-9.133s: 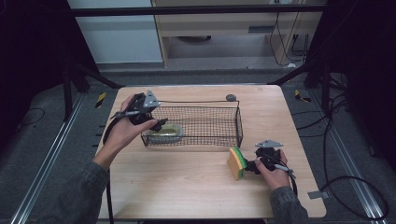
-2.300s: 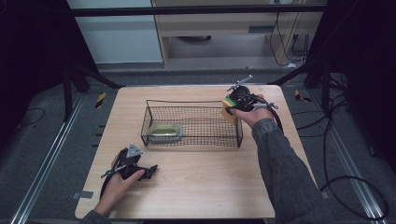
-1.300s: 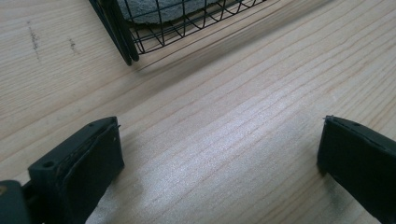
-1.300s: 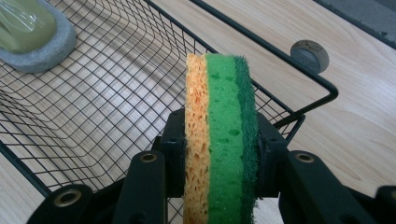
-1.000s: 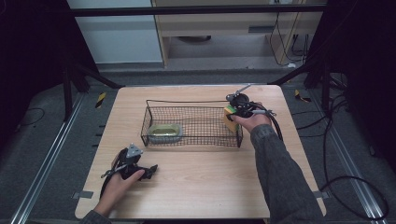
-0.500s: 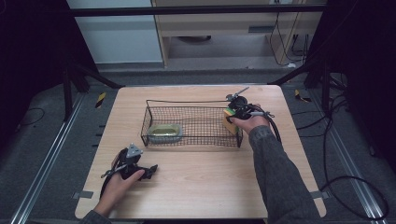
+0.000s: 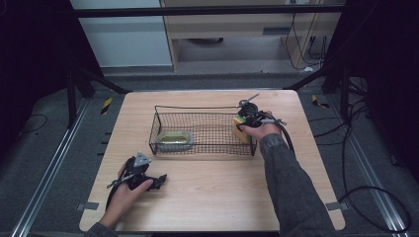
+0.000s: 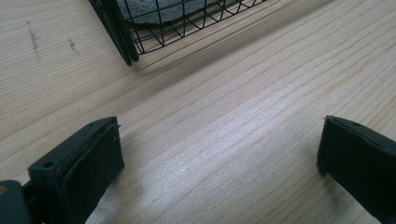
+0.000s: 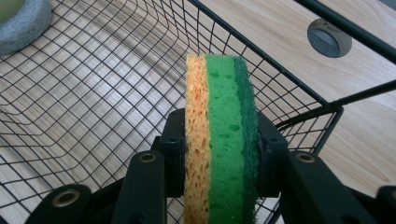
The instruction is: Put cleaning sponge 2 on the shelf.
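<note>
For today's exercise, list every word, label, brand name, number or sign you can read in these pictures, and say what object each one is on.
No readable text in any view.
Sponge, held in the right gripper: no print or label.
Wire basket and the grey-rimmed dish in it: unmarked.
Round grey disc on the table beyond the basket: faint marks on its face, too blurred to read.
Left gripper jaws and the wooden table: nothing written.

claw (image 9: pixel 219 154): clamps sponge (image 9: pixel 222 140) on edge | over wire basket (image 9: pixel 116 93) | grey disc (image 9: pixel 329 38) on table (image 9: pixel 280 28)
</note>
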{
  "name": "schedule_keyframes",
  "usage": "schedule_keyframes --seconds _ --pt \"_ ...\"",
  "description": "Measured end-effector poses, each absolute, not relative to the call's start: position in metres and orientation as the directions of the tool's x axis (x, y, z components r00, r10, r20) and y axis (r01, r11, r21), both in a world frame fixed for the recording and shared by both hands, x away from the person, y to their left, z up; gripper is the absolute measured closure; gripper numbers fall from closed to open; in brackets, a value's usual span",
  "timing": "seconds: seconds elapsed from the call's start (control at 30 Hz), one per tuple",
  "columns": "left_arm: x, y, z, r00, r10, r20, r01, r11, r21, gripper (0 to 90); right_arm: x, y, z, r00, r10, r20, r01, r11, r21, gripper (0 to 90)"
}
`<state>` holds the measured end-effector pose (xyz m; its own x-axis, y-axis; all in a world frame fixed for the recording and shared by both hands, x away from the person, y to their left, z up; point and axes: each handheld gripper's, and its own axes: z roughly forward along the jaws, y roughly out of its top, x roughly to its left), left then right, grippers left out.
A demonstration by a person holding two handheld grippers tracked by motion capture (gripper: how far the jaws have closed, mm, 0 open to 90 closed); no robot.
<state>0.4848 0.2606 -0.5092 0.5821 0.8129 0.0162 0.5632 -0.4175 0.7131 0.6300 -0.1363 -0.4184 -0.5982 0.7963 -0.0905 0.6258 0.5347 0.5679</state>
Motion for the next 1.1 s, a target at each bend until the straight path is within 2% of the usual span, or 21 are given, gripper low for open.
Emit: schedule_keyframes --seconds 0.13,0.6,0.87,1.1 --pt "0.485 0.261 -0.509 0.582 0.813 0.016 0.563 -0.417 0.713 0.0 0.631 -0.135 -0.419 -0.594 0.799 -0.091 0.629 0.532 0.567 62.8" --pt "0.485 0.261 -0.509 0.582 0.813 0.016 0.563 -0.418 0.713 0.0 0.628 -0.135 -0.414 -0.588 0.804 -0.09 0.632 0.525 0.57 52.1" --pt "0.485 0.26 -0.509 0.581 0.814 0.016 0.564 -0.416 0.713 0.0 0.622 -0.137 -0.405 -0.582 0.809 -0.085 0.635 0.517 0.573 51.3" --pt "0.485 0.26 -0.509 0.579 0.815 0.015 0.565 -0.414 0.714 0.0 0.616 -0.134 -0.397 -0.594 0.802 -0.07 0.636 0.521 0.569 54.3"
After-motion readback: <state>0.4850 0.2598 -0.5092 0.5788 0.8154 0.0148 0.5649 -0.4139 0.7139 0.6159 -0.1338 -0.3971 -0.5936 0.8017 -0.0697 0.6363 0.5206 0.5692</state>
